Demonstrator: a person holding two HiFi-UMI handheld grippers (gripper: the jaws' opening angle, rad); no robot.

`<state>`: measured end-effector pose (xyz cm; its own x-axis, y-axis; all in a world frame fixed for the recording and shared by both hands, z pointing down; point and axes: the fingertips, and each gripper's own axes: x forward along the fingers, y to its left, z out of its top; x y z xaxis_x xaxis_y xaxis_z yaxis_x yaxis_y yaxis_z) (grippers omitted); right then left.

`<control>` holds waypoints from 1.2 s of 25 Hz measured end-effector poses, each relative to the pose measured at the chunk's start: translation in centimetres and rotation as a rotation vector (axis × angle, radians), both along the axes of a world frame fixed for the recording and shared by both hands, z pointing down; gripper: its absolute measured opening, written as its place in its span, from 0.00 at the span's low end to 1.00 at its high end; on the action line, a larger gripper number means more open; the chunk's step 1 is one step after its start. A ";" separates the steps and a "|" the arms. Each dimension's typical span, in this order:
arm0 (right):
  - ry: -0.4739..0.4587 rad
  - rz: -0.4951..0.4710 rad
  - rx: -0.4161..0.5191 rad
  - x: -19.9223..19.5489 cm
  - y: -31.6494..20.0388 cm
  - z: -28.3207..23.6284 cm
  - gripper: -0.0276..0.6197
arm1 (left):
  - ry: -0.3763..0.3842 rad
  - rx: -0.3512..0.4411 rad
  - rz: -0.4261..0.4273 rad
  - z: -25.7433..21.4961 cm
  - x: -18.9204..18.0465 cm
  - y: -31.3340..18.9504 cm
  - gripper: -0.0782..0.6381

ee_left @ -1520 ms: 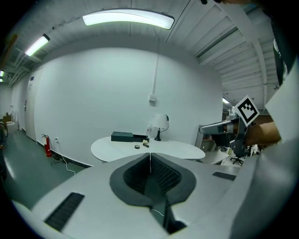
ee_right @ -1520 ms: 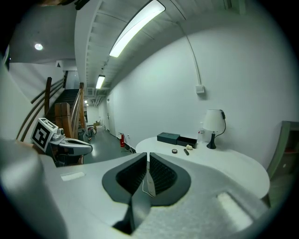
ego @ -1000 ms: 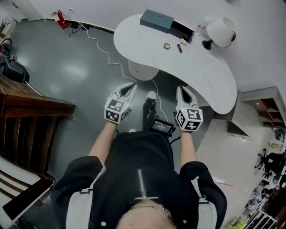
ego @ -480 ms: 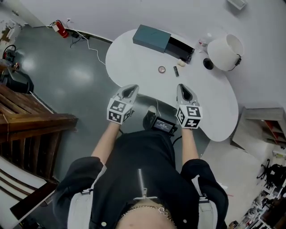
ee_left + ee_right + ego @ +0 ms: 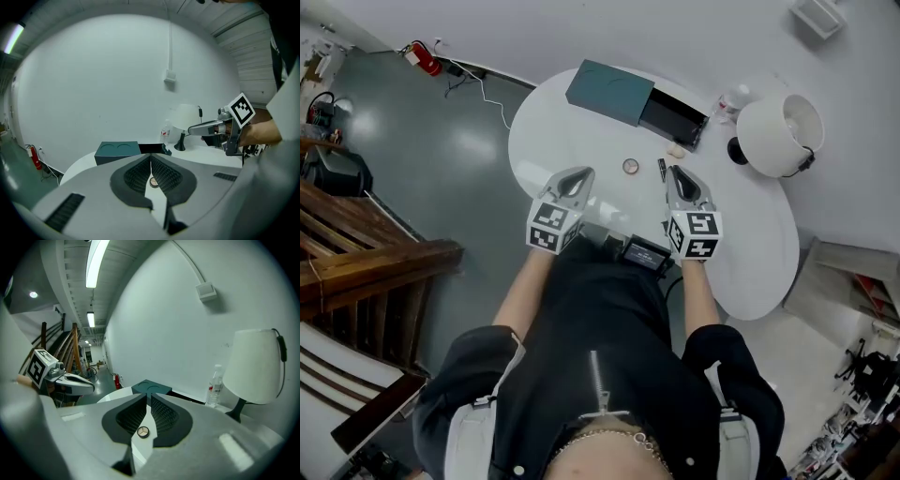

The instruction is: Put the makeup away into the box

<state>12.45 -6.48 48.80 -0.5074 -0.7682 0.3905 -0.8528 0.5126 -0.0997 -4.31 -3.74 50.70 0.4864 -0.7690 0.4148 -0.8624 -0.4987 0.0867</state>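
Teal box (image 5: 609, 92) sits at 11 o'clock on the far side of the white bench (image 5: 572, 141). Its black drawer (image 5: 673, 119) is slid out toward 3 o'clock and looks empty. The makeup lies loose on the bench: a round compact (image 5: 630, 166) near the middle, a dark stick (image 5: 662, 169) just beside it at 3 o'clock, and a small pale piece (image 5: 677, 150) close to the drawer's mouth.

The left gripper (image 5: 581, 173) hovers over the near edge, at 9 o'clock from the compact, fingers clenched on nothing. The right gripper (image 5: 675, 173) hangs just beside the stick. Its fingers have just eased a trace but are all but clenched, also empty. Nothing is stowed yet.

Trouble would likely come from the compact. It is flat and low on a smooth top, so fingers closing from a slant could skid it away instead of gripping it. The stick could roll if nudged. A white lamp (image 5: 780, 136) and a water bottle (image 5: 729, 100) stand at 2 o'clock, near the drawer, so a wide swing of the right gripper toward it could tip the bottle.
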 end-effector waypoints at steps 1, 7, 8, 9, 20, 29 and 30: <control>0.001 -0.005 -0.008 -0.1 -0.4 0.3 0.07 | -0.004 -0.003 0.004 0.2 0.1 -0.5 0.13; 0.028 -0.025 -0.043 -0.7 -2.6 1.6 0.09 | 0.003 -0.012 0.025 0.7 0.2 -3.4 0.13; 0.040 -0.033 -0.050 -0.9 -2.8 1.9 0.11 | 0.004 -0.015 0.030 0.8 0.1 -3.8 0.13; 0.053 -0.043 -0.059 -1.1 -3.1 2.3 0.12 | 0.003 -0.020 0.033 1.0 0.1 -4.2 0.13; 0.226 -0.251 -0.158 -5.1 -5.0 7.7 0.28 | -0.005 -0.068 0.058 3.1 -1.1 -6.4 0.13; 0.398 -0.469 -0.251 -7.7 -4.6 13.6 0.41 | -0.005 -0.097 0.036 4.1 -3.0 -6.3 0.13; 0.430 -0.499 -0.264 -8.0 -4.4 14.4 0.42 | -0.005 -0.099 0.031 4.1 -3.2 -6.3 0.13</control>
<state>4.45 -10.91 63.22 -0.5334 -0.3366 0.7760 -0.5143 0.8574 0.0184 -7.55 -10.01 54.79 0.5069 -0.7088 0.4905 -0.8474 -0.5141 0.1327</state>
